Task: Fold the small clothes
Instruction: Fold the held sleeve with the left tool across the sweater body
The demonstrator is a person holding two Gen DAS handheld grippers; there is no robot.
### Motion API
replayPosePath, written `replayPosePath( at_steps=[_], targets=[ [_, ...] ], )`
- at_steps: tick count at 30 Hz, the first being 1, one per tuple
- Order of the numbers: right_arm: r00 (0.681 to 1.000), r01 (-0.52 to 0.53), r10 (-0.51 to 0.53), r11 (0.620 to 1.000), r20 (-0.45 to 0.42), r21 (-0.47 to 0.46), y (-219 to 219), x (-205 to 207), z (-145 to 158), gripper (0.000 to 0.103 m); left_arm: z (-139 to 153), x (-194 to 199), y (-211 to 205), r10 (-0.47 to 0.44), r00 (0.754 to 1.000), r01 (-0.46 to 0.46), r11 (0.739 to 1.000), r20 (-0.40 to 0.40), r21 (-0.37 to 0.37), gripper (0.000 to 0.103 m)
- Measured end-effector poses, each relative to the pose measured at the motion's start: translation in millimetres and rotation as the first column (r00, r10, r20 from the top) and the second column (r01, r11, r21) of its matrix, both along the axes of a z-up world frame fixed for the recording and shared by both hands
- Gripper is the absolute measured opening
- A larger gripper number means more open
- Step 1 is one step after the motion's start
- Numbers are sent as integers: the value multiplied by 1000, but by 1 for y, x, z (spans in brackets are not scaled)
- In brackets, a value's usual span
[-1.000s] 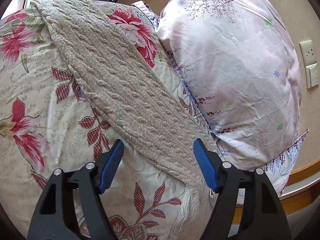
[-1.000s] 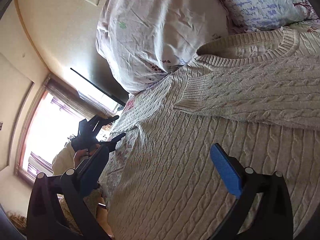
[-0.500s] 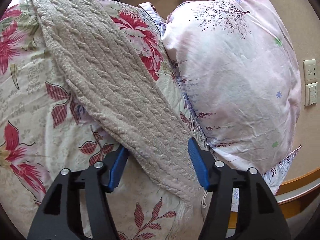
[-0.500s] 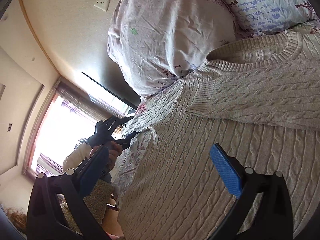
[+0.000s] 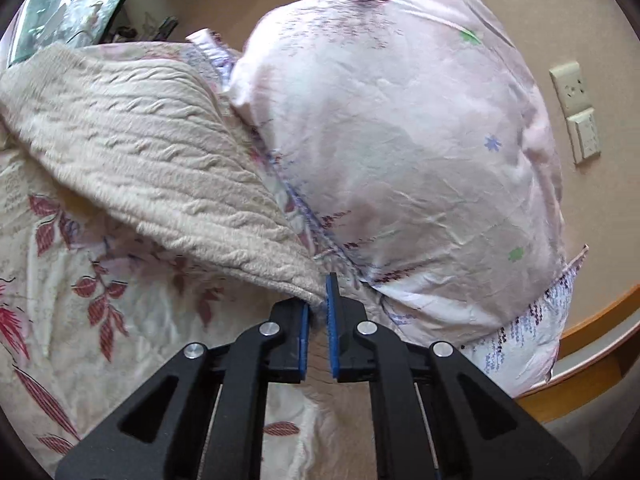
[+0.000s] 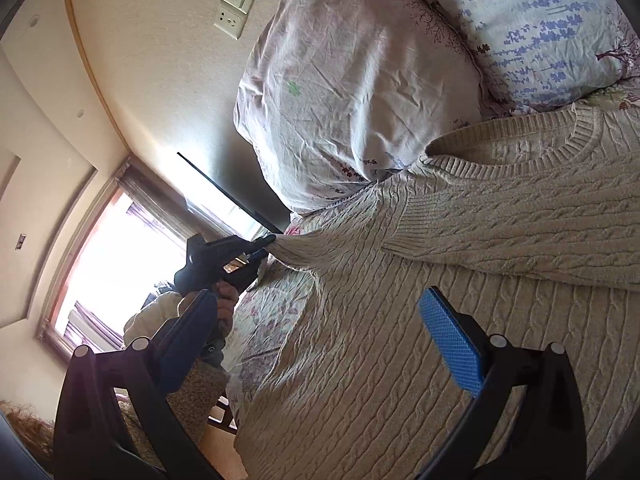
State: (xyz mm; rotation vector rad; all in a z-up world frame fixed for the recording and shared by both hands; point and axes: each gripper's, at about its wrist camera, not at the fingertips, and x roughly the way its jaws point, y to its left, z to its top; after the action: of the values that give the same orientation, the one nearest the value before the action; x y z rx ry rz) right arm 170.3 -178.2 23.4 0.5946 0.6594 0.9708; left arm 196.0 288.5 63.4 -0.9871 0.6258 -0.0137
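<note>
Left wrist view, entered largest first. We list a bed (image 5: 52, 292) under a smooth cream cover printed with red leaves and flowers. At its head edge stands a plump pink pillow (image 5: 400, 152), creased cotton with small purple sprigs; through the right wrist view we add a second pillow (image 6: 532, 28), pale blue with lavender print, beside the first.

Next, the task's garment: a beige sweater (image 6: 420, 340), thick cable-knit with ribbed round collar, spread flat across the middle of the bed, collar toward the pillows. One sleeve lies folded across the chest. The other sleeve (image 5: 160, 168) is raised off the cover as a taut, tapering band, its cuff end near the pink pillow's lower corner.

Our left gripper (image 5: 318, 320), black frame with blue pads, has its jaws drawn nearly together, pinching that sleeve's cuff; it points gently downward. The right wrist view shows a hand (image 6: 226, 300) around its handle at the bed's far side.

Our right gripper (image 6: 320, 340) has jaws standing wide with nothing between them, above the sweater's body, near level.

Smallest: a wall socket and switch plate (image 5: 576, 112).
</note>
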Motion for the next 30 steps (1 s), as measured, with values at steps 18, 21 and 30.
replayPosePath(
  at_steps=[18, 21, 30],
  targets=[
    [993, 117, -116, 992, 22, -41, -15, 4, 1, 102, -26, 25, -219, -522, 838, 543, 773, -157, 326, 52],
    [994, 112, -111, 993, 22, -41, -14, 4, 2, 102, -8, -1, -191, -452, 887, 454, 822, -90, 343, 74],
    [994, 100, -98, 994, 39, -47, -9, 0, 4, 102, -53, -27, -49, -17, 973, 19, 1000, -228, 8, 43]
  ],
)
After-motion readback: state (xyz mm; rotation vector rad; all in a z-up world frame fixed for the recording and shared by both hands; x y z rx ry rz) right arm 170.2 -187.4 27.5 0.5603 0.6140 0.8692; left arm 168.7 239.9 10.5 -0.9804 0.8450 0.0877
